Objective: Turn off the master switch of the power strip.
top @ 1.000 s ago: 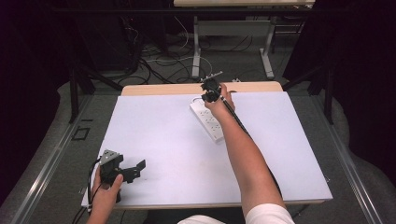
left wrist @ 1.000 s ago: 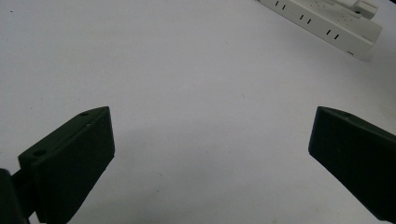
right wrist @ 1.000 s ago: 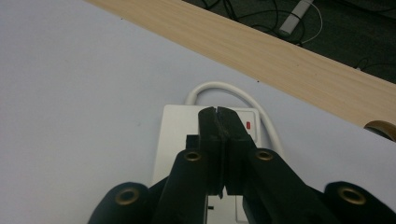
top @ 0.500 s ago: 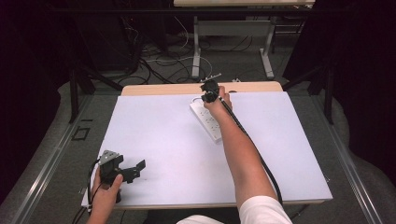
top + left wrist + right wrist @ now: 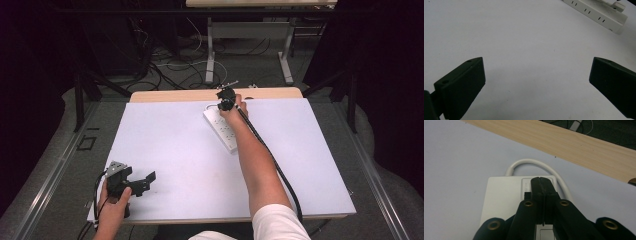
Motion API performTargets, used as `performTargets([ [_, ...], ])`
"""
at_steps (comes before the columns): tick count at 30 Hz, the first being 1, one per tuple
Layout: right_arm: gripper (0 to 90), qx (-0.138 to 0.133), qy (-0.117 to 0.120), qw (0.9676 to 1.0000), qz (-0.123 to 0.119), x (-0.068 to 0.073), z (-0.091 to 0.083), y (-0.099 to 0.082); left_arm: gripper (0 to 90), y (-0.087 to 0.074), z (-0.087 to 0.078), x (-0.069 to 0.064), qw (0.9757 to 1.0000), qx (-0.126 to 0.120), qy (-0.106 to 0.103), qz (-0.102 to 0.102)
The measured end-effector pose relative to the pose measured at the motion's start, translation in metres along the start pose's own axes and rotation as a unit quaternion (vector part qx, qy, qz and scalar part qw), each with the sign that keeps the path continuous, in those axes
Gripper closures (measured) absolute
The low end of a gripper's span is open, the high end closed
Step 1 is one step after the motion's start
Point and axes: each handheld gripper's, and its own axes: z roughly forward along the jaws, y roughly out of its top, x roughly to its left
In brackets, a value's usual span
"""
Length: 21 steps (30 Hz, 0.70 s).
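**Inspector A:** Any legible markings?

**Inspector B:** One embossed panel on the white power strip [image 5: 506, 195], in the right gripper view, beside the jaw tips. Its lettering is too blurred to read. No brand made out.

**Inspector A:** Change from half a second ago?

**Inspector B:** Little. The right gripper [image 5: 226, 98] remains over the far end of the strip with the arm stretched across the table; the left gripper [image 5: 131, 182] has not moved from the near left corner.

**Inspector A:** Count.

**Inspector B:** One power strip, lying diagonally at the far middle of the white table [image 5: 180, 150]. One white cord [image 5: 534, 162] looping out of its far end toward the wooden edge strip [image 5: 574, 145]. Three pairs of slots countable in the left gripper view [image 5: 599, 12]. Two grippers.

**Inspector A:** Tool state?

**Inspector B:** Right jaws pressed together, tips at the strip's end panel, nothing between them. Left jaws spread wide above bare table, holding nothing.
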Motion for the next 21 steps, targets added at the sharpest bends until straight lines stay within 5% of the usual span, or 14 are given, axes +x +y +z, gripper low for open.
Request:
performTargets([
  [21,90.0,0.001,0.007,1.0,0.0,-0.004,0.013,0.0,0.4,-0.002,0.002,0.0,1.0,0.006,0.003,0.0],
])
